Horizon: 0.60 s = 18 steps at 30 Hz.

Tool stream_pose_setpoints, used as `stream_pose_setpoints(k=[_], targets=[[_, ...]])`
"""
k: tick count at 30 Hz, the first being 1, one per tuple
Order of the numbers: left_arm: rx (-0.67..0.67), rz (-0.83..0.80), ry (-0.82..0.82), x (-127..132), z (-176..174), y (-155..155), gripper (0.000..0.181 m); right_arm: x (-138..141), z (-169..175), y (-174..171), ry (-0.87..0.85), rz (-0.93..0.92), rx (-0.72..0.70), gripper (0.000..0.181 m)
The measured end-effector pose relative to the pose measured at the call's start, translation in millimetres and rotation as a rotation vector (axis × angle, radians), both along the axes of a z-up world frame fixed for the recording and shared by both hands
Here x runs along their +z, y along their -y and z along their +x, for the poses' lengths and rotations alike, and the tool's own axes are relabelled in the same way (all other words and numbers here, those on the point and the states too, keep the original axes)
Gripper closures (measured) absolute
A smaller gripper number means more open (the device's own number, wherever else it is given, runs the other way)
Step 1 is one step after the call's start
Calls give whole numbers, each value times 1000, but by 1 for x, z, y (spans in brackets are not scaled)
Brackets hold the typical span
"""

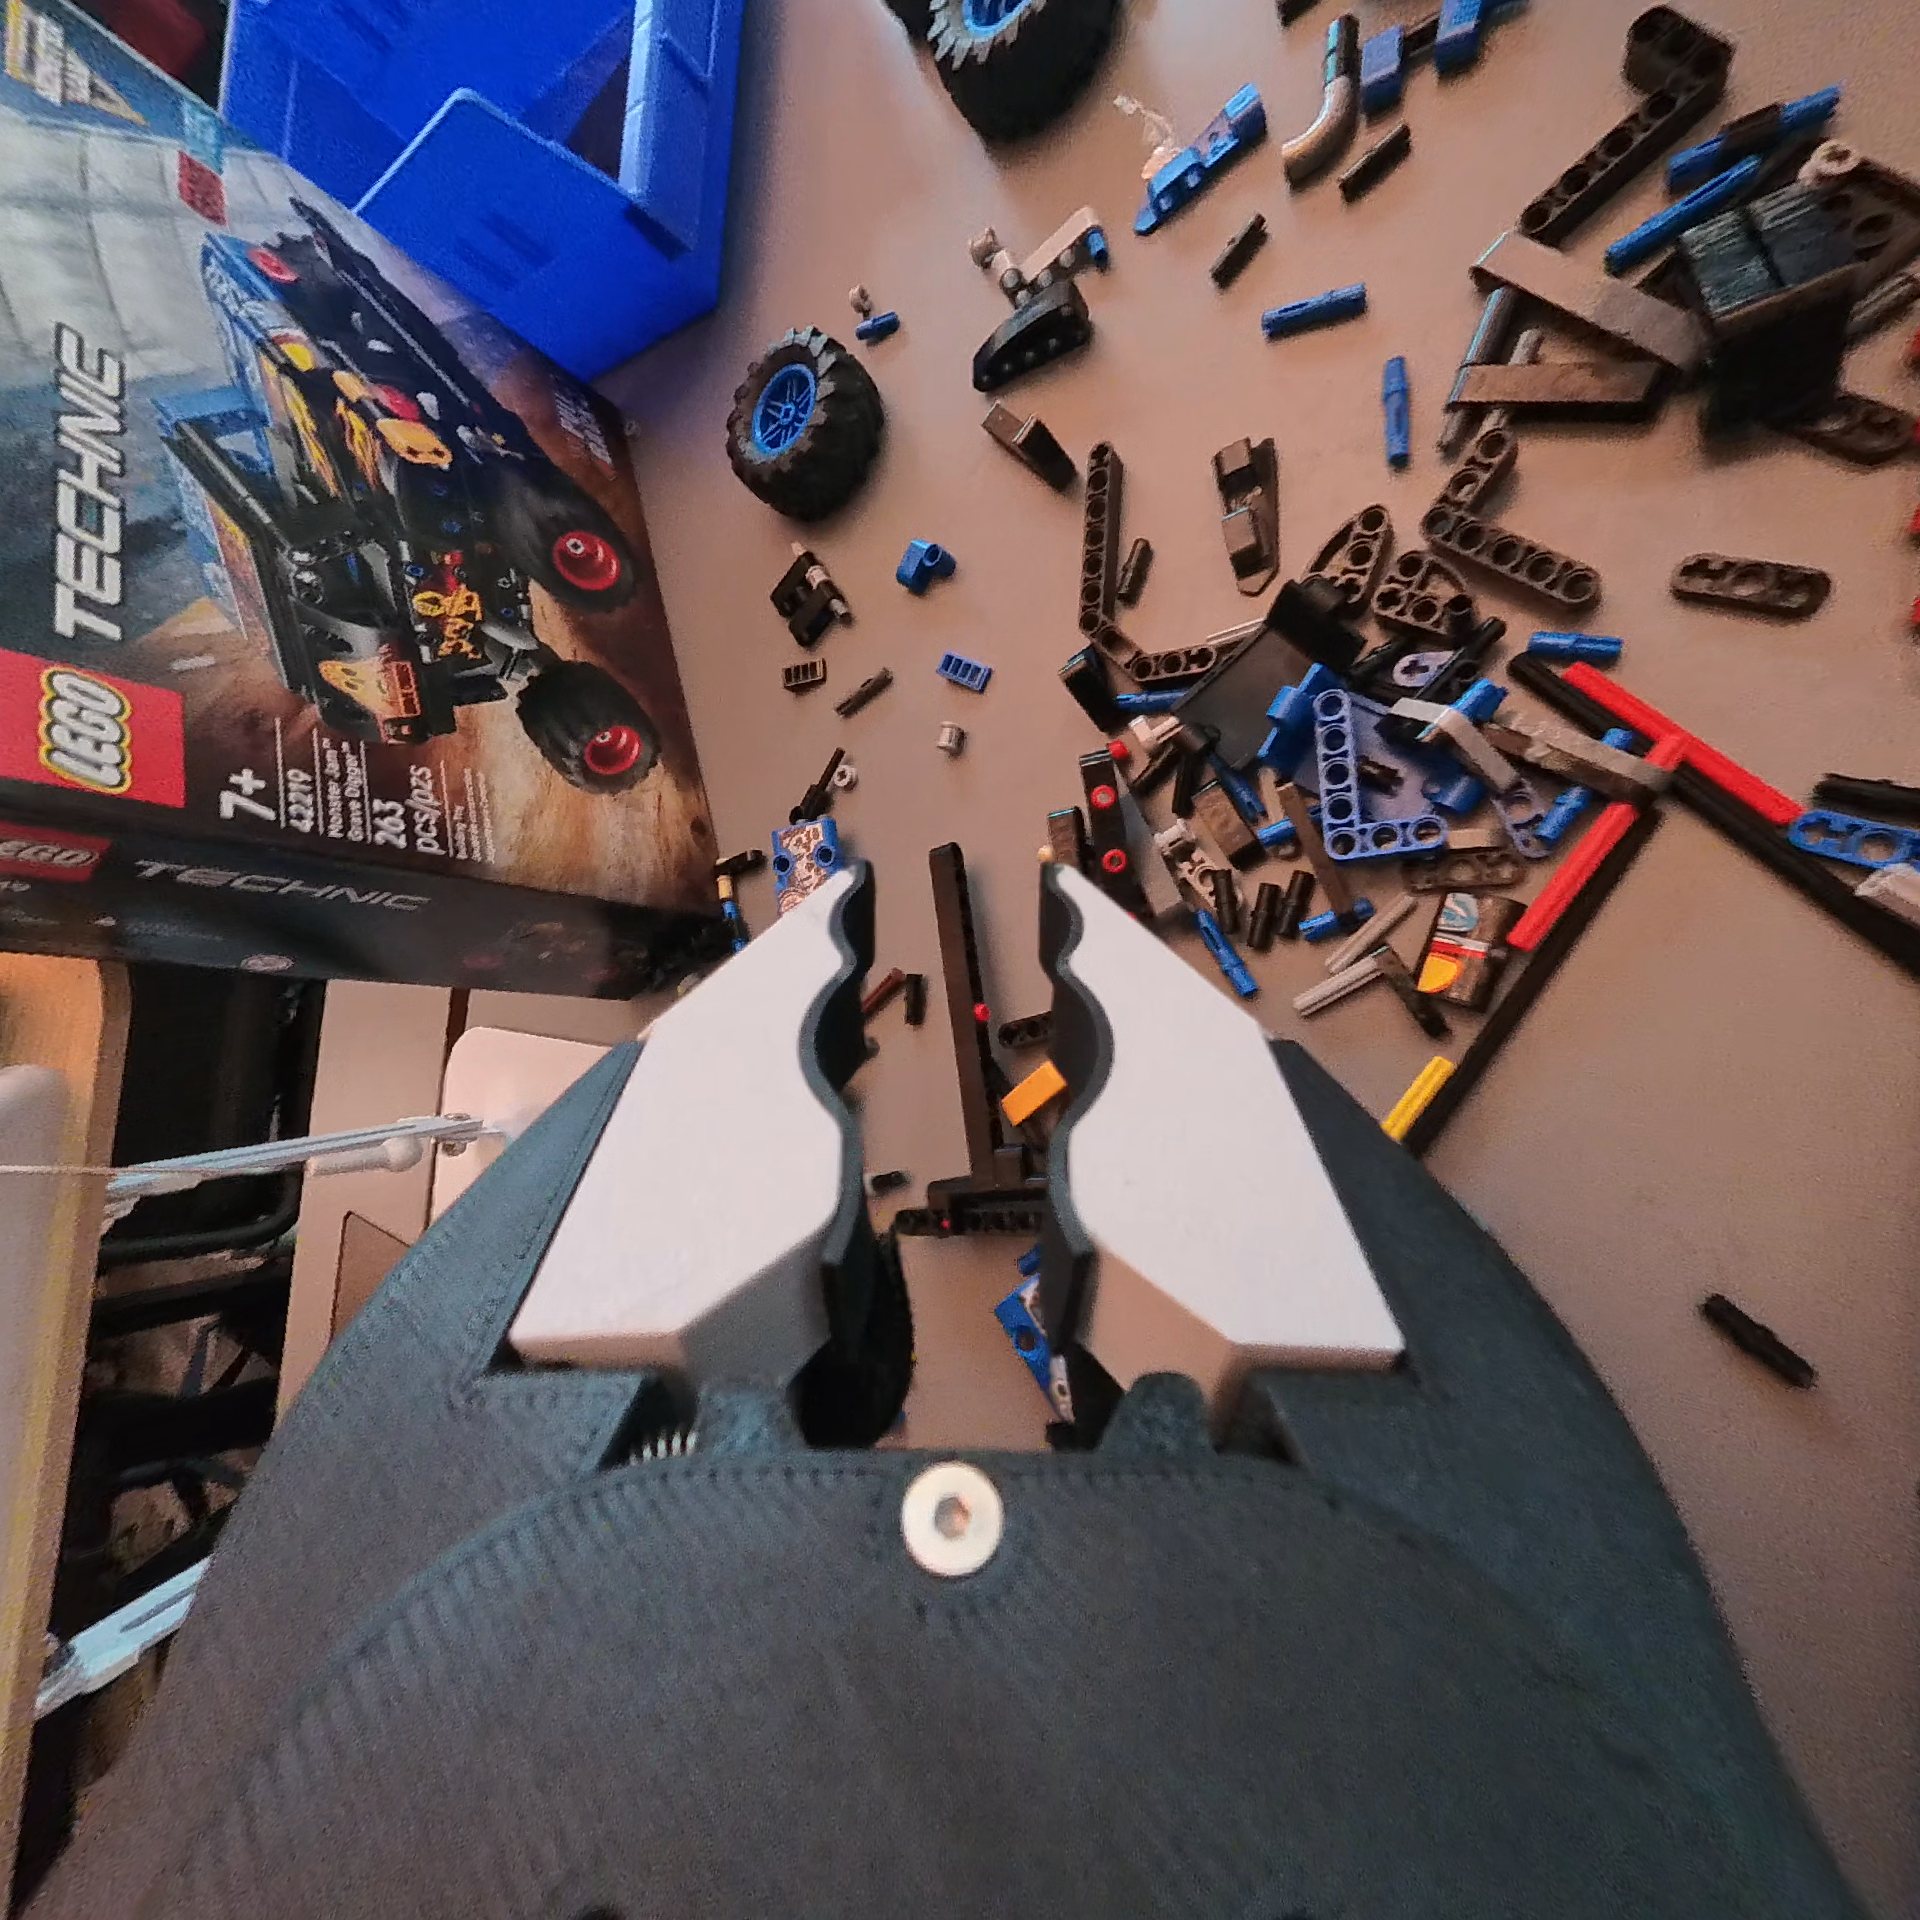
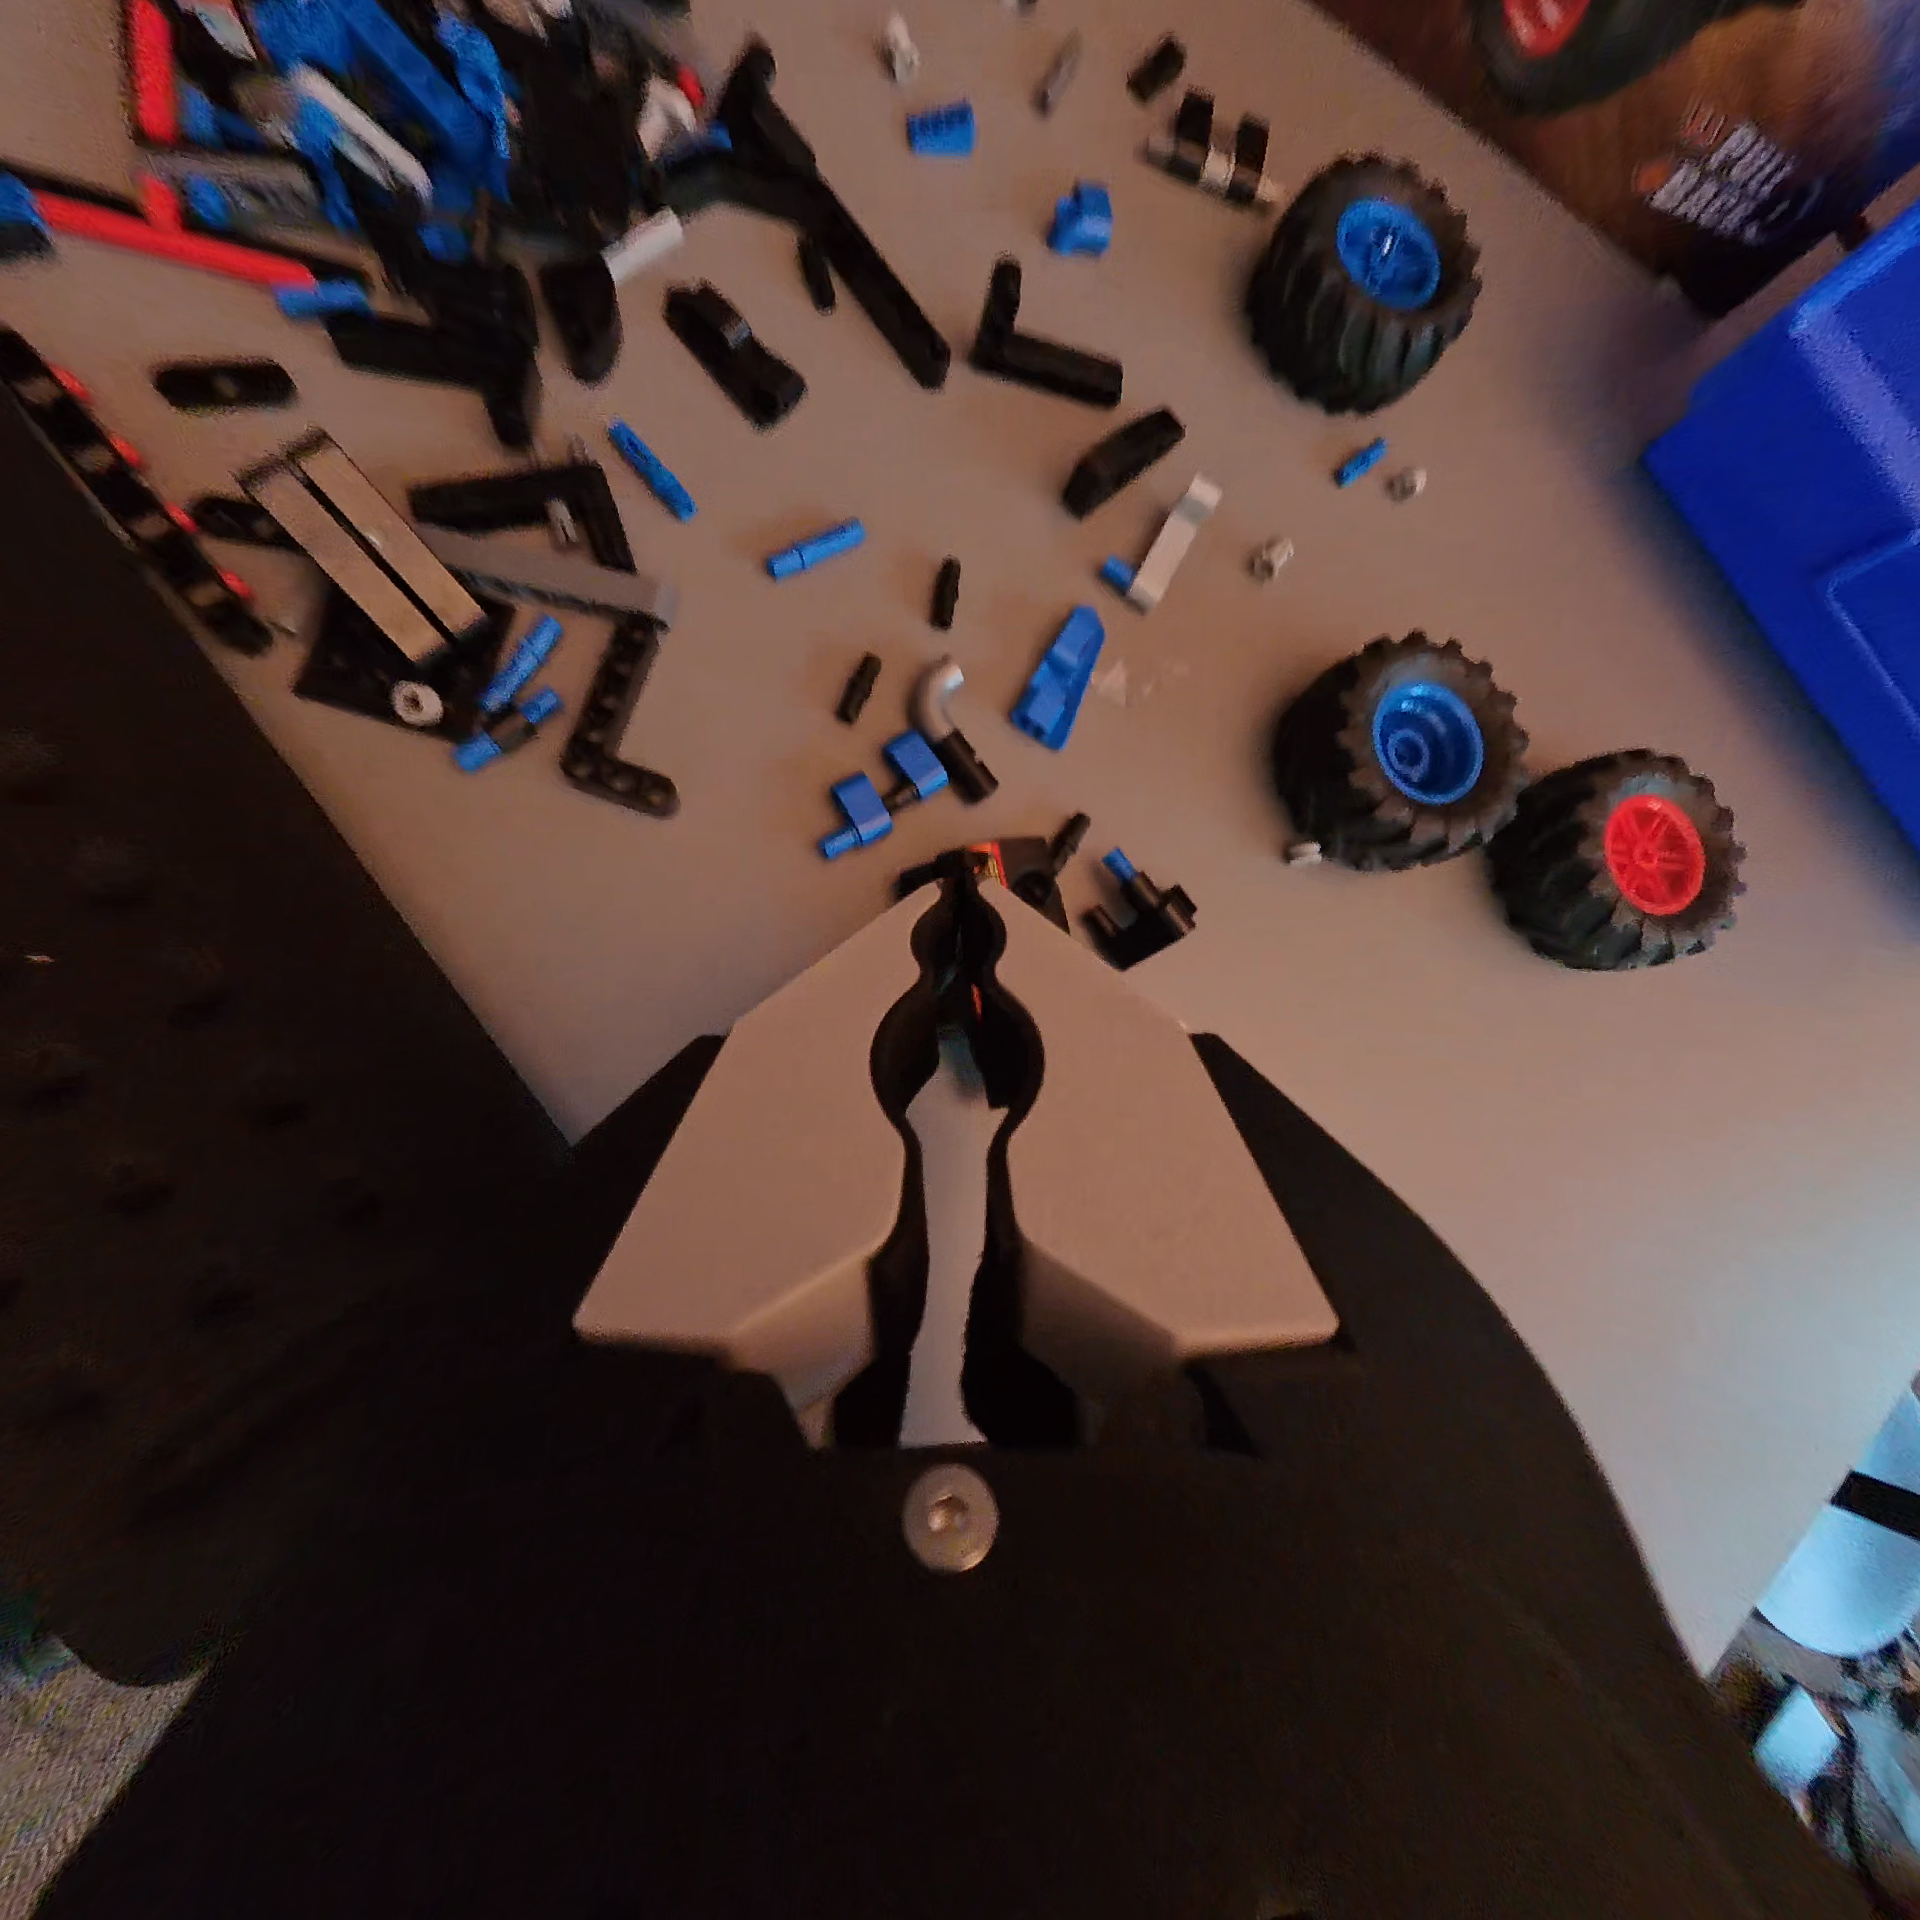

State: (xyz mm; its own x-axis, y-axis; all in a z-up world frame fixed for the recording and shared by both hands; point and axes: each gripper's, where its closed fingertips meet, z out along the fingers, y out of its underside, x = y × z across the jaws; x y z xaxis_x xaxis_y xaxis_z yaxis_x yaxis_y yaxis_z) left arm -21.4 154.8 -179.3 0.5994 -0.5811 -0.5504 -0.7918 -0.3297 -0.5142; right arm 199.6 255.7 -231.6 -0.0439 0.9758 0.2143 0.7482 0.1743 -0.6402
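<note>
My left gripper (image 1: 956, 883) is open and empty, hovering over a tan table. Between its fingers lies a long black holed beam (image 1: 961, 997) joined to a short crossbeam, with a small orange piece (image 1: 1032, 1093) beside it. A heap of black, blue and red toy building parts (image 1: 1351, 727) lies to the right. My right gripper (image 2: 961, 883) is shut on a small black part with orange and red markings (image 2: 977, 862), held above the table. A black connector with a blue pin (image 2: 1138, 909) lies just right of its tips.
A toy set box (image 1: 312, 520) and a blue plastic bin (image 1: 499, 156) stand at the left. Tyres with blue hubs (image 2: 1397, 743) (image 2: 1361, 281) and one with a red hub (image 2: 1621, 857) lie right of my right gripper. A dark perforated board (image 2: 156, 1039) borders the table. Left tips to right tips: about 25 cm.
</note>
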Motion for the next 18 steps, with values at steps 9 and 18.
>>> stream_pose_setpoints(k=[9, 18], targets=[[88, 53, 34, 11, -25, -4, 152, -22, 10, -17, 170, 108, -67, 151], [151, 27, 35, 8, -42, -2, 150, 10, -16, 6, 5, 11, 10, 151]])
